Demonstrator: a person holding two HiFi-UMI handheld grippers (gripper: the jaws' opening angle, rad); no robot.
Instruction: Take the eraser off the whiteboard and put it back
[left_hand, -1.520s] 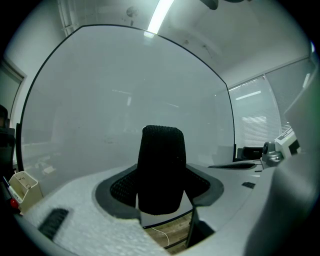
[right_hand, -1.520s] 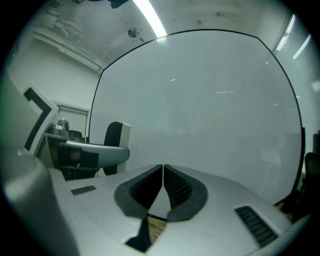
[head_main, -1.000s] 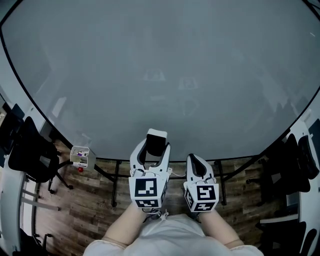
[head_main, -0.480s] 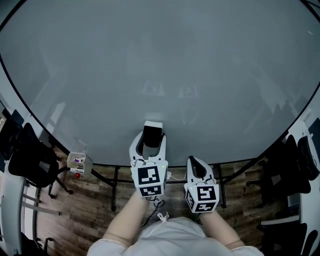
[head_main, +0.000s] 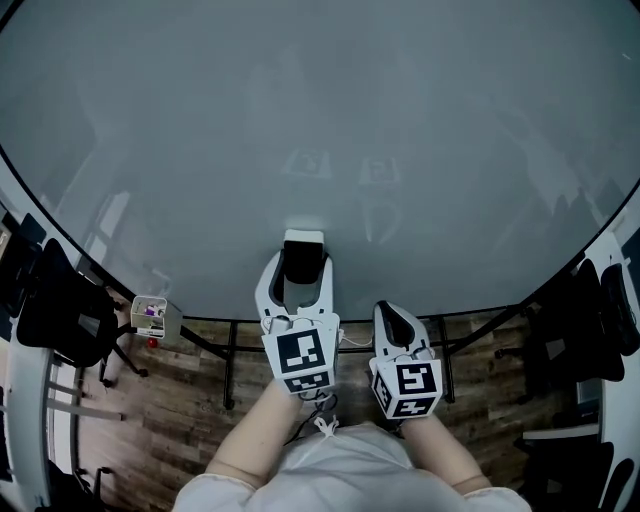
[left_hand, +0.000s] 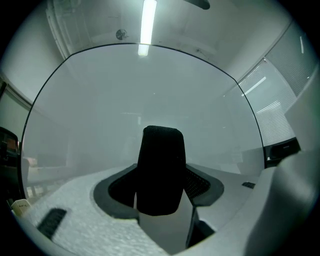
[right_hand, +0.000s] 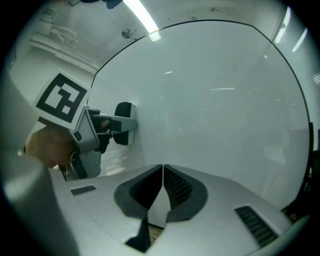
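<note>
The whiteboard (head_main: 320, 130) fills most of the head view. A black eraser with a white back (head_main: 303, 250) sits between the jaws of my left gripper (head_main: 303, 262), which is shut on it. In the left gripper view the eraser (left_hand: 161, 160) stands dark and upright in front of the board. The right gripper view shows the left gripper (right_hand: 92, 135) from the side, with the eraser (right_hand: 125, 122) at the board's surface (right_hand: 215, 110). My right gripper (head_main: 393, 318) hangs lower and to the right, shut on nothing (right_hand: 163, 172).
A small box of markers (head_main: 150, 317) hangs by the board's lower left edge. Black chairs stand at the left (head_main: 55, 310) and right (head_main: 590, 320). The board's stand legs (head_main: 230, 375) rest on a wooden floor (head_main: 180, 420).
My left gripper has moved up and towards the board with the eraser in it. The right gripper has stayed almost still.
</note>
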